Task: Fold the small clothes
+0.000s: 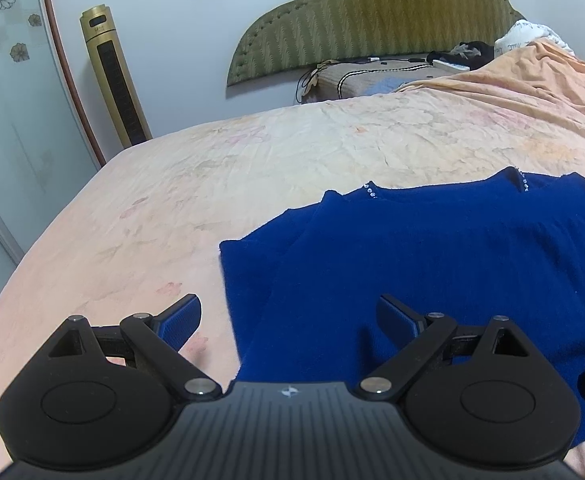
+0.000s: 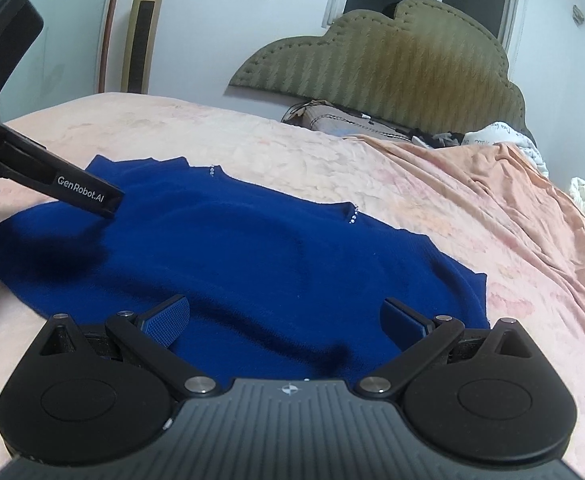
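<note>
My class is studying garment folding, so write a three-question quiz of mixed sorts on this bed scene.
1. True or false: the blue sweater lies spread flat on the bed sheet.
2. The left tool is: A open, B shut on cloth, C not in view.
3. Fill in: the right tool hovers with its fingers open over the sweater's near ____.

Key: 1 true; 2 A; 3 edge.
</note>
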